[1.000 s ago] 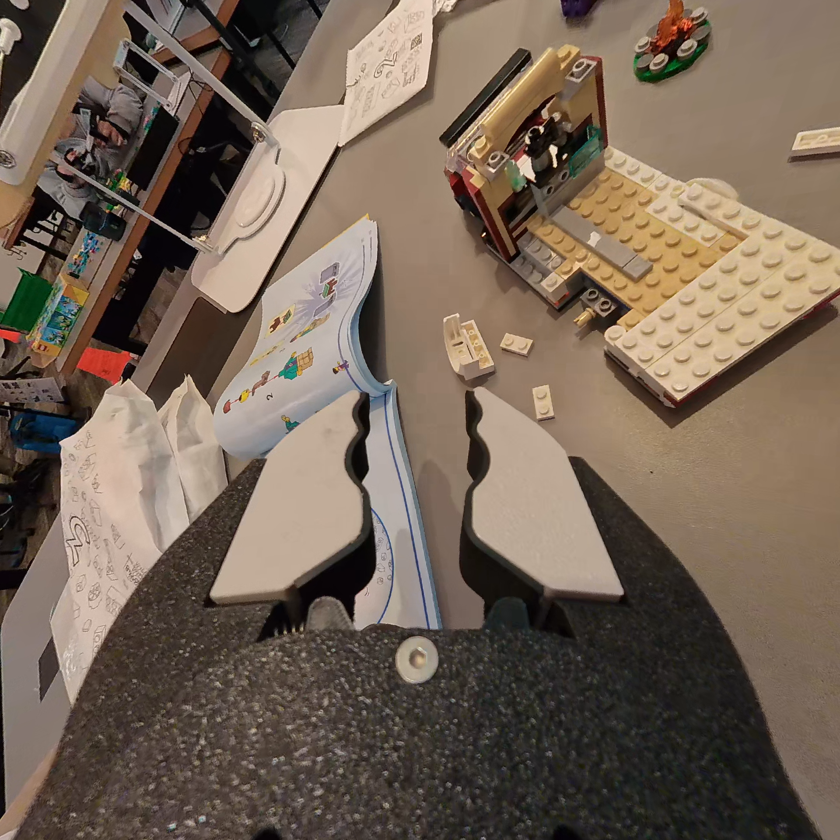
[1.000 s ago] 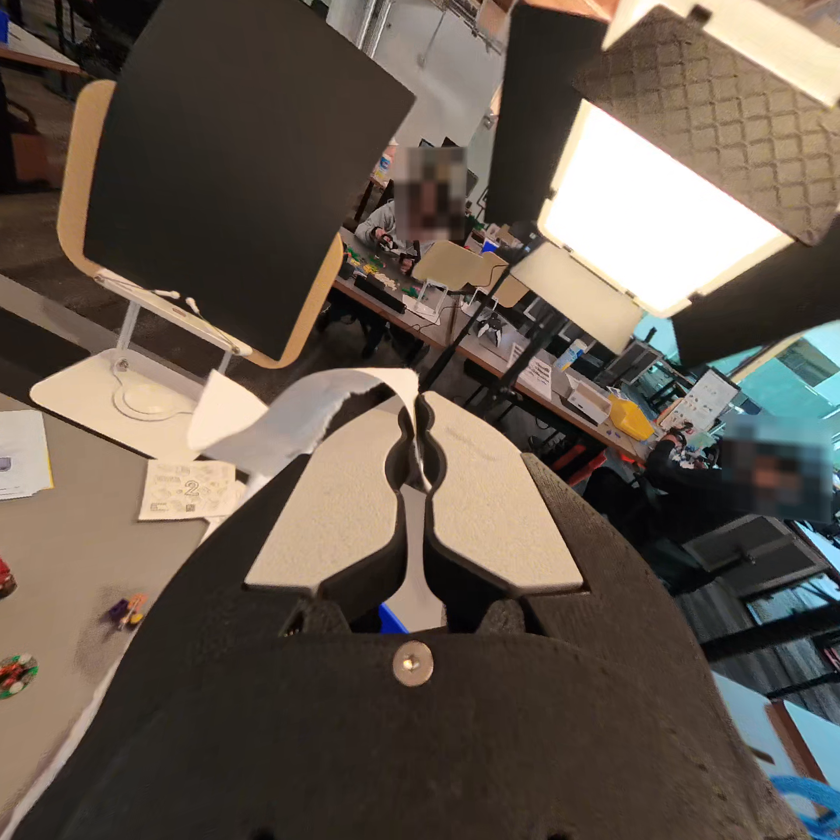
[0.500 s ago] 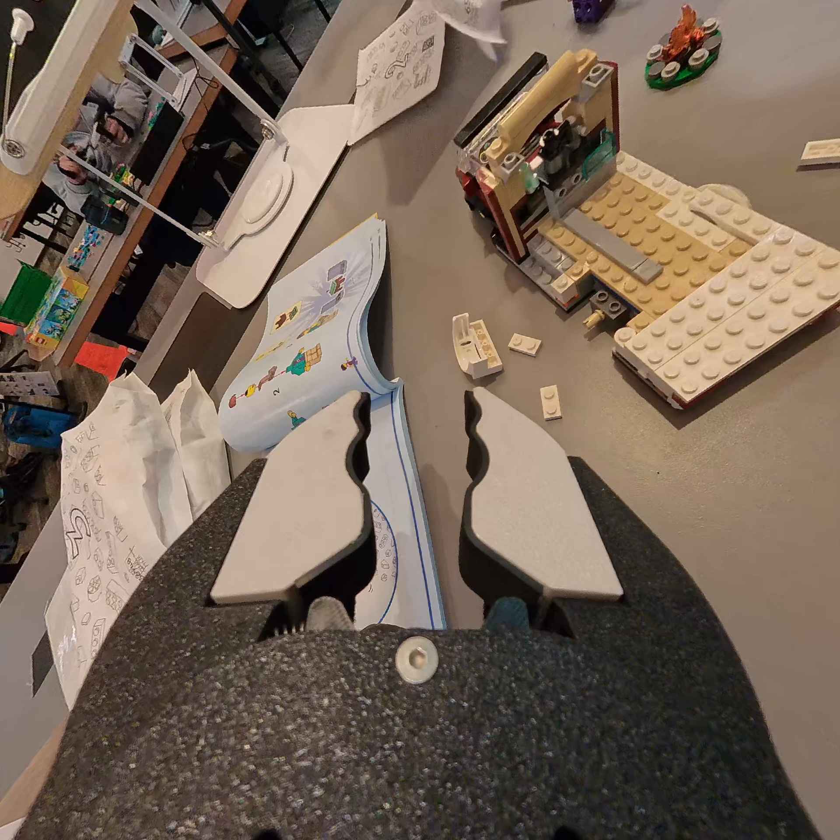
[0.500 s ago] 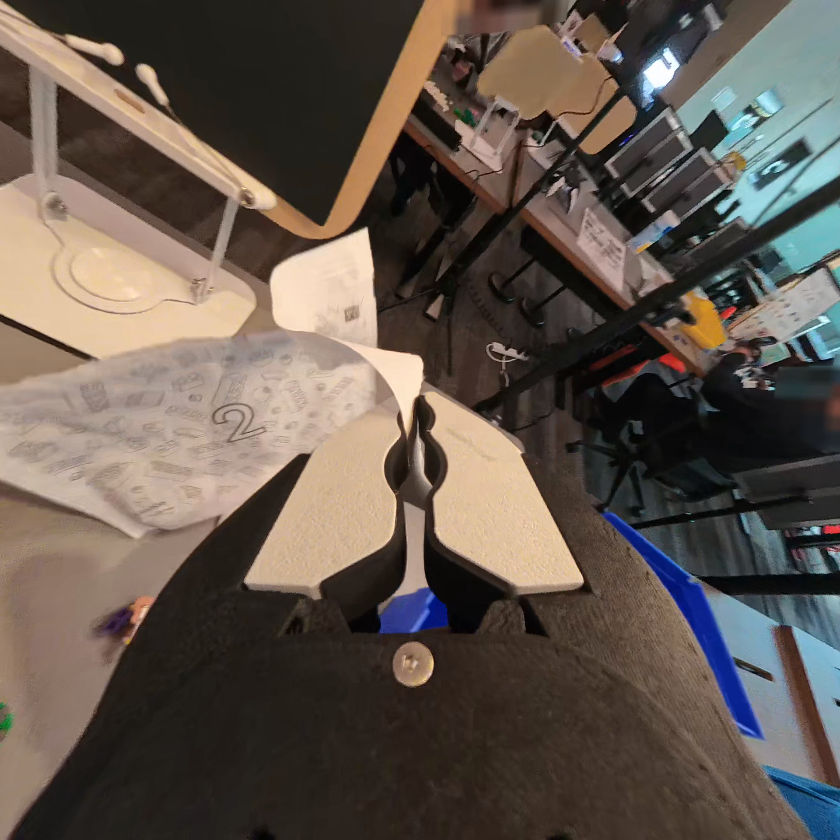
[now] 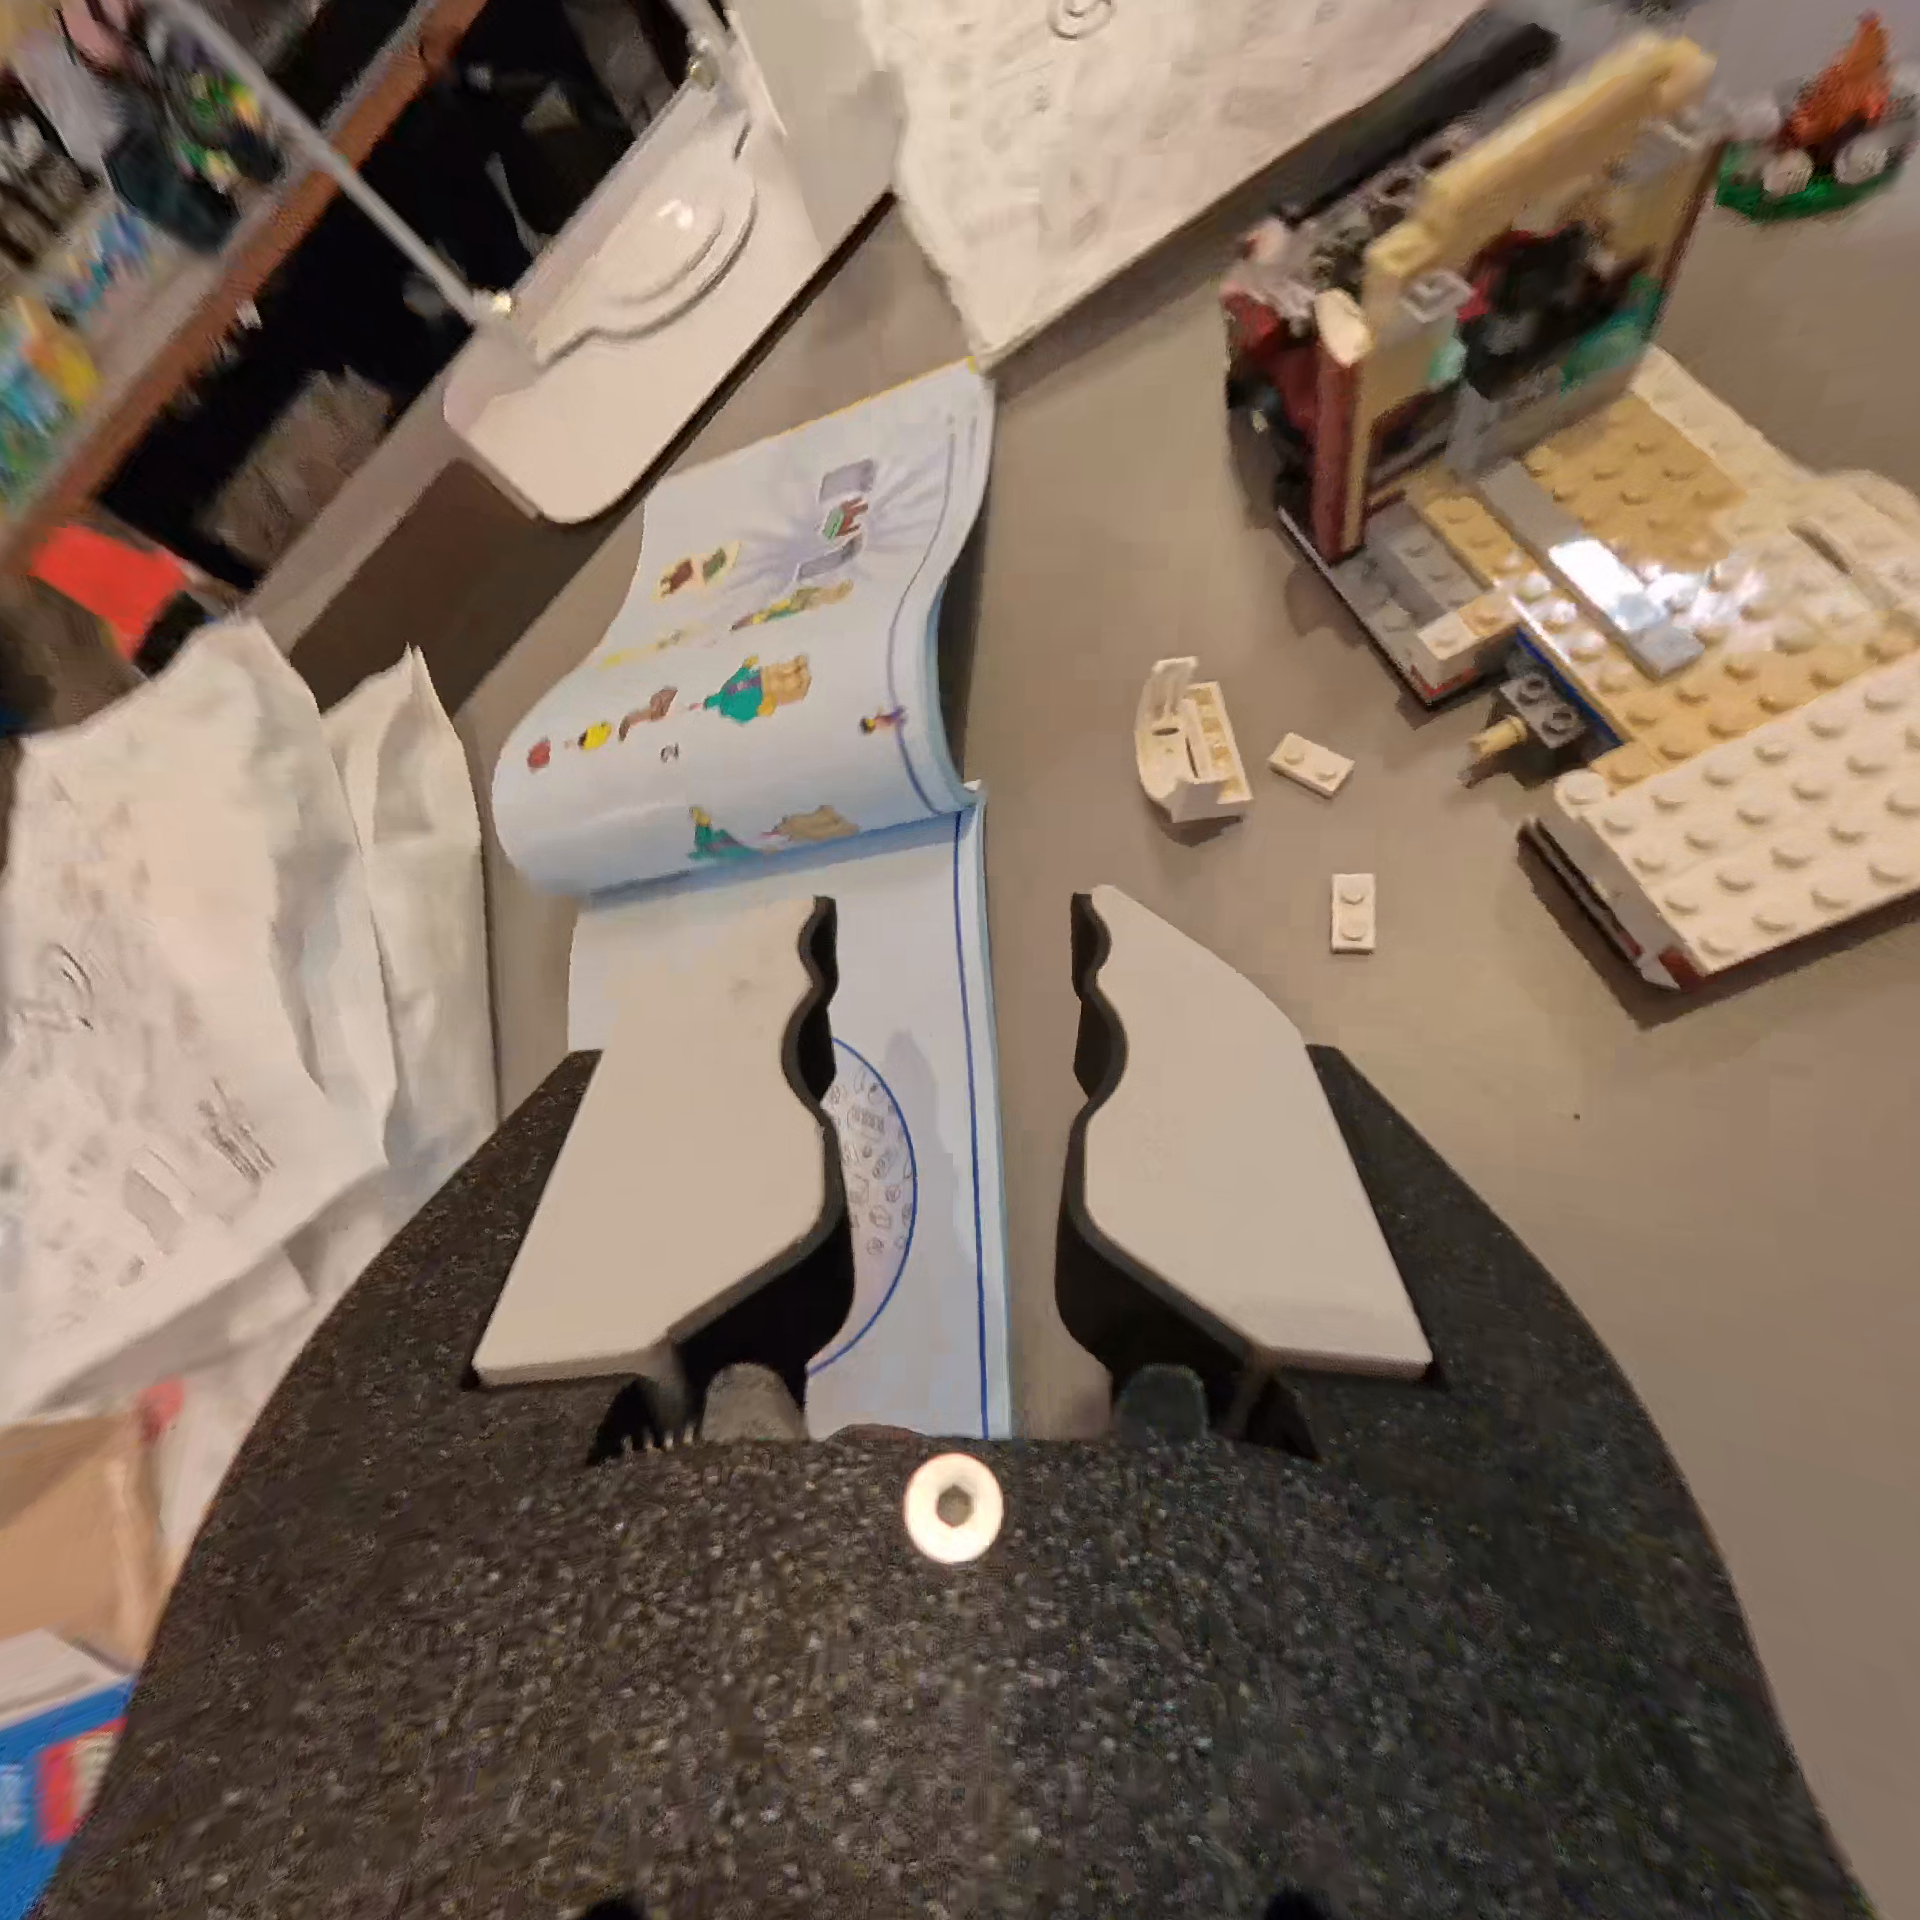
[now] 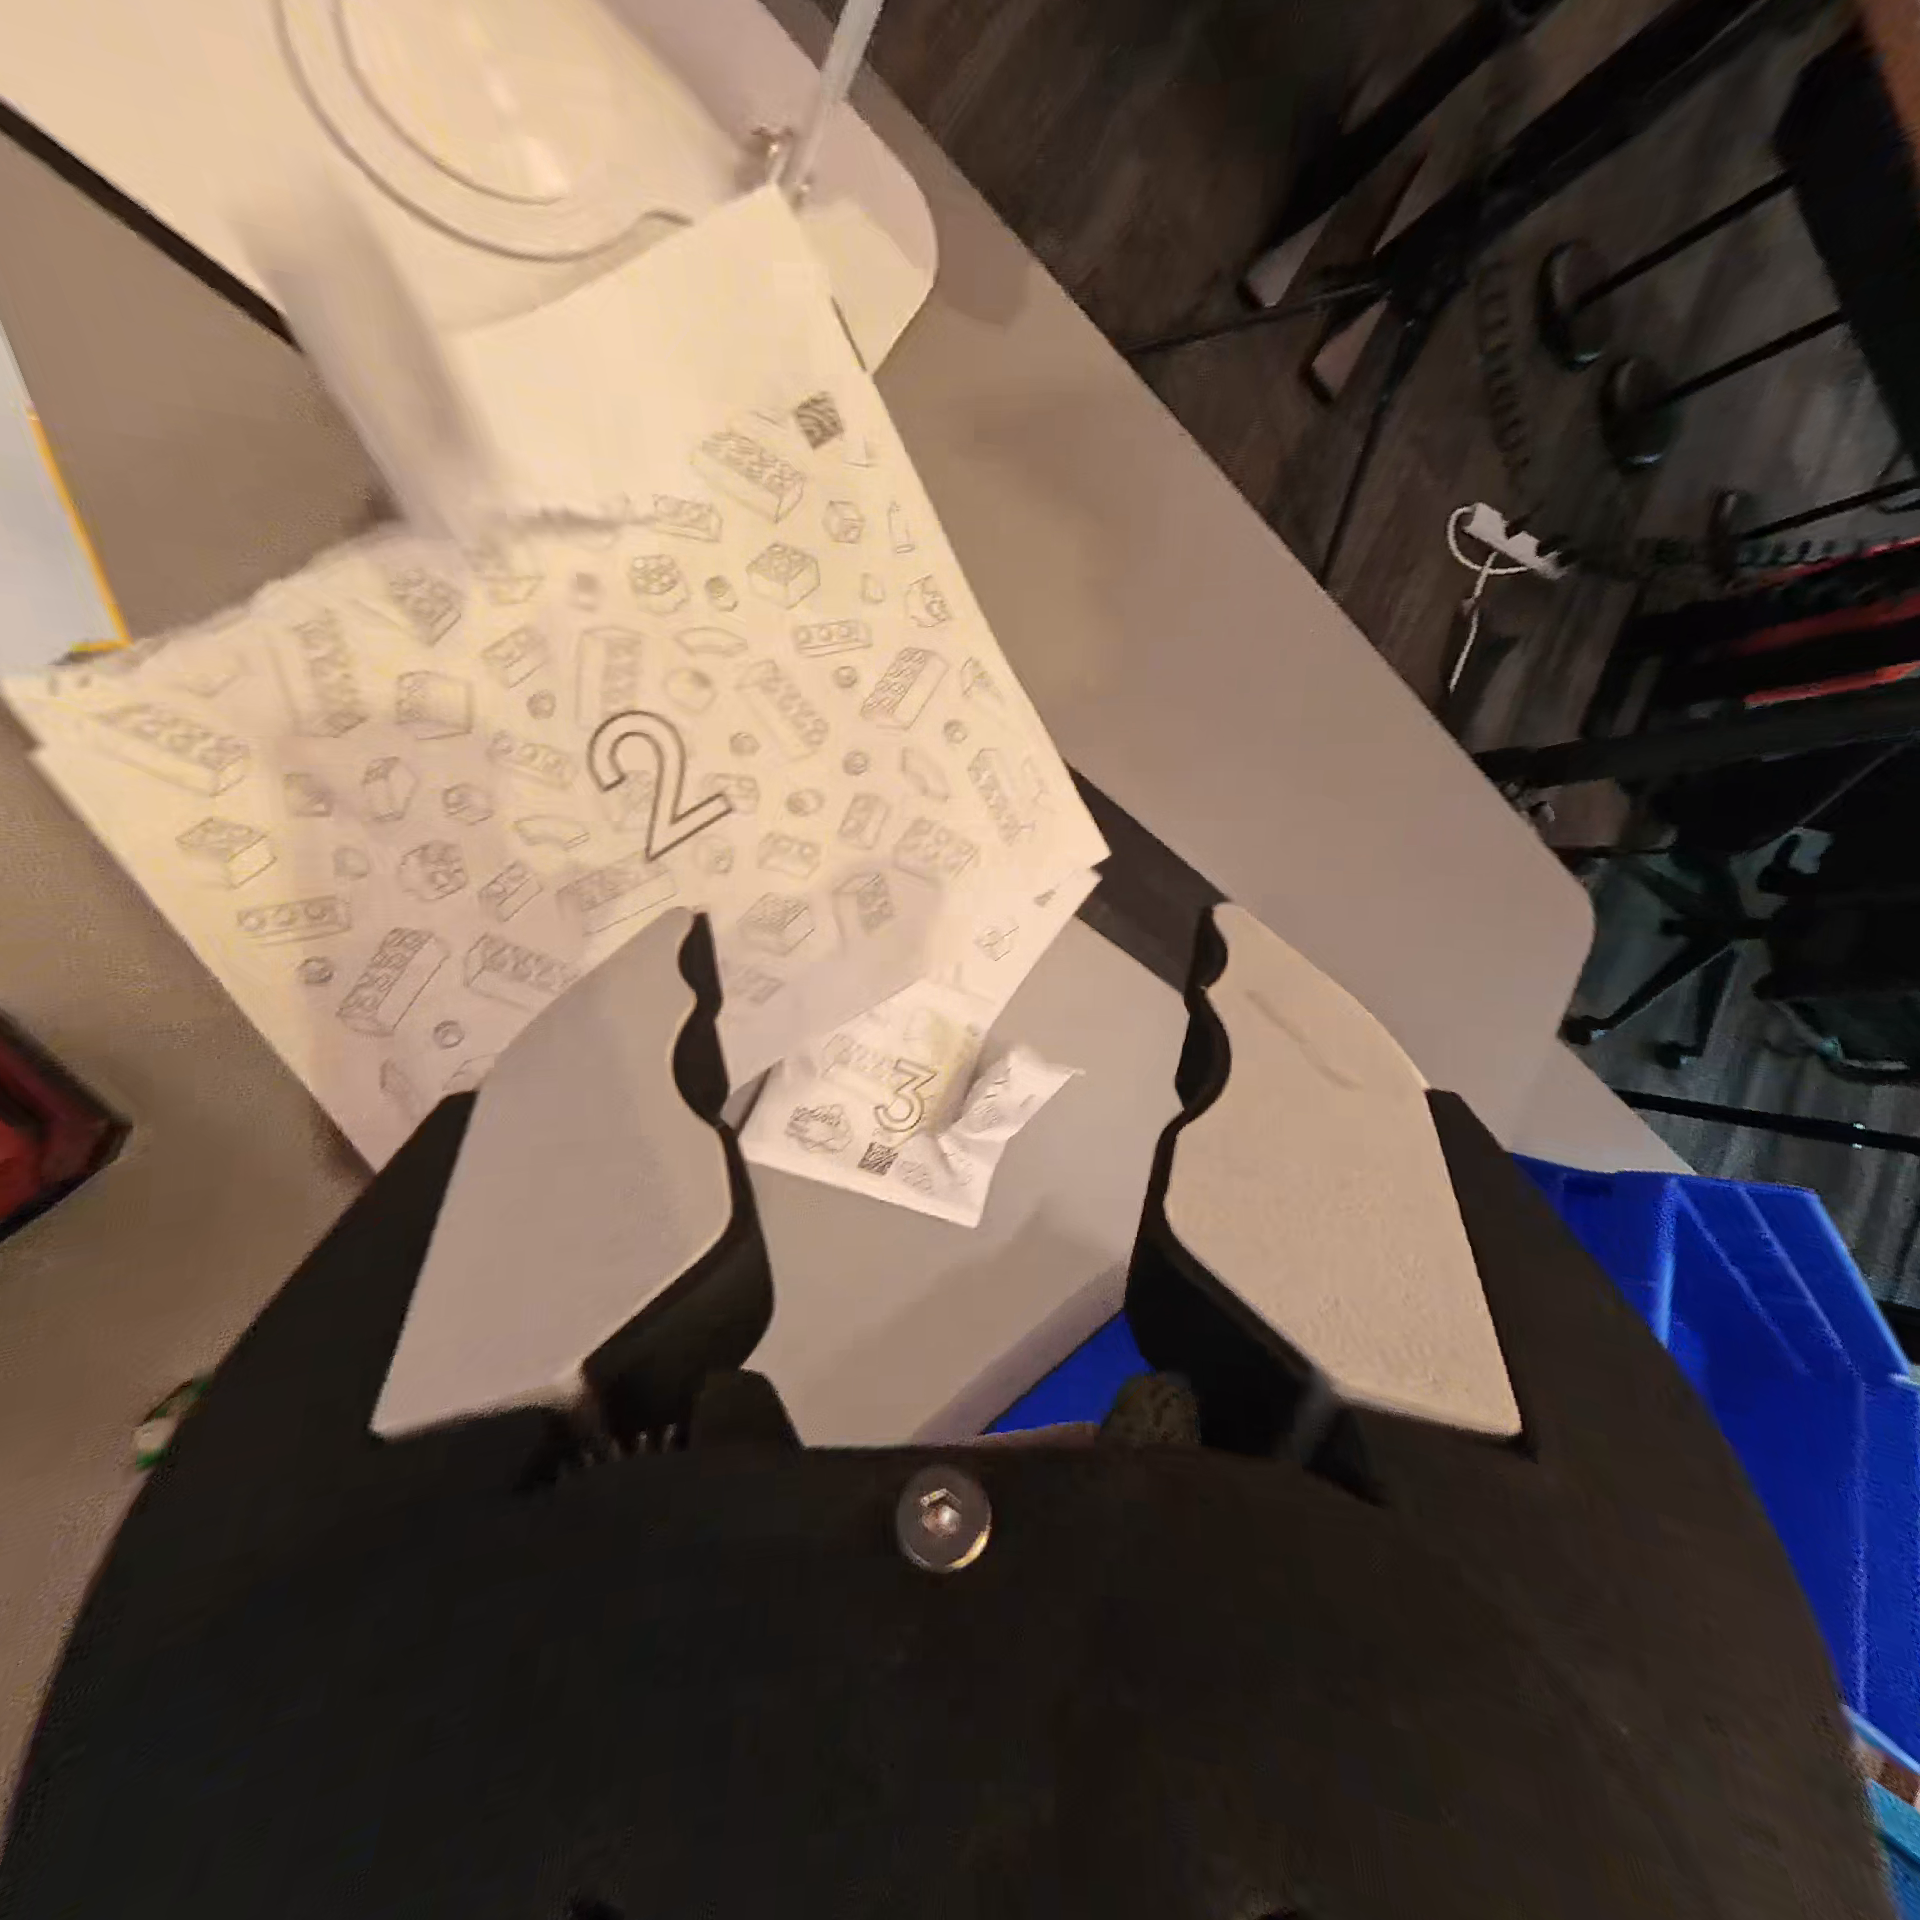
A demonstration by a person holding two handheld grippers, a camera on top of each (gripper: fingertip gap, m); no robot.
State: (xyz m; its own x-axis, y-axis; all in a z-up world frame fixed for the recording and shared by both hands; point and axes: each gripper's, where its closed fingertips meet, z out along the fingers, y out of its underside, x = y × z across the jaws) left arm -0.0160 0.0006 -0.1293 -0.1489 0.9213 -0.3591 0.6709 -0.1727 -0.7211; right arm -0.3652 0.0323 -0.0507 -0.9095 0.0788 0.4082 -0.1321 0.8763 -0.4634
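My left gripper (image 5: 951, 914) is open with nothing between its pads. It hovers over the right edge of an open instruction booklet (image 5: 790, 665) on the grey table. Small white brick pieces (image 5: 1195, 748) lie just ahead to the right, and a tan and white brick build (image 5: 1558, 499) stands beyond them. My right gripper (image 6: 951, 925) is wide open. A large white paper bag (image 6: 623, 748) printed with brick outlines lies loose just beyond its fingertips, free of the pads. A small crumpled paper bag (image 6: 914, 1122) lies on the table below the gap.
A white stand base (image 6: 468, 156) sits at the table's edge (image 6: 1351, 779), with the floor and chair legs beyond. A blue bin (image 6: 1766, 1351) is at lower right. More white paper bags (image 5: 187, 935) lie left of the booklet, and another (image 5: 1091, 135) beyond it. There is about 35 cm between the tips of the two grippers.
My right gripper was shut on the white paper bag; its pads have opened wide and the bag has left the grasp onto the table. That view swung down. The left gripper stayed open and shifted slightly.
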